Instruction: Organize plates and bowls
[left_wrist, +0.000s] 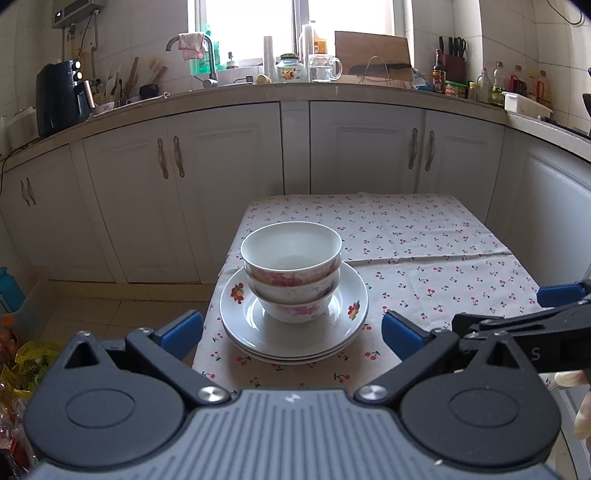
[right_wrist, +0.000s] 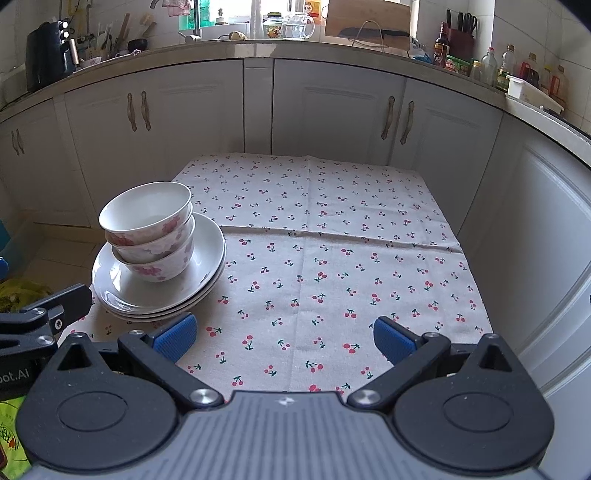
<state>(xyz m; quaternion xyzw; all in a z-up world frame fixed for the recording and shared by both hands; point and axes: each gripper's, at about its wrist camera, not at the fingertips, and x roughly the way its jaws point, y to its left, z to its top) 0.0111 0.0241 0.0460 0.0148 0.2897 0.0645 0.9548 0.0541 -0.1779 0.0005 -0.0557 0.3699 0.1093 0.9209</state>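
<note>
Three floral bowls (left_wrist: 291, 273) are nested on a stack of three white plates (left_wrist: 343, 317) at the near left corner of a table with a cherry-print cloth (left_wrist: 424, 258). The bowls (right_wrist: 147, 232) and the plates (right_wrist: 207, 254) also show at the left of the right wrist view. My left gripper (left_wrist: 291, 332) is open and empty, just in front of the stack. My right gripper (right_wrist: 284, 338) is open and empty over the cloth (right_wrist: 332, 240), to the right of the stack. The right gripper also shows in the left wrist view (left_wrist: 554, 306).
White kitchen cabinets (left_wrist: 221, 177) stand behind the table under a counter (left_wrist: 295, 88) crowded with a faucet, jars, bottles, a cutting board and an air fryer (left_wrist: 61, 96). Bags (left_wrist: 26, 362) lie on the floor at the left.
</note>
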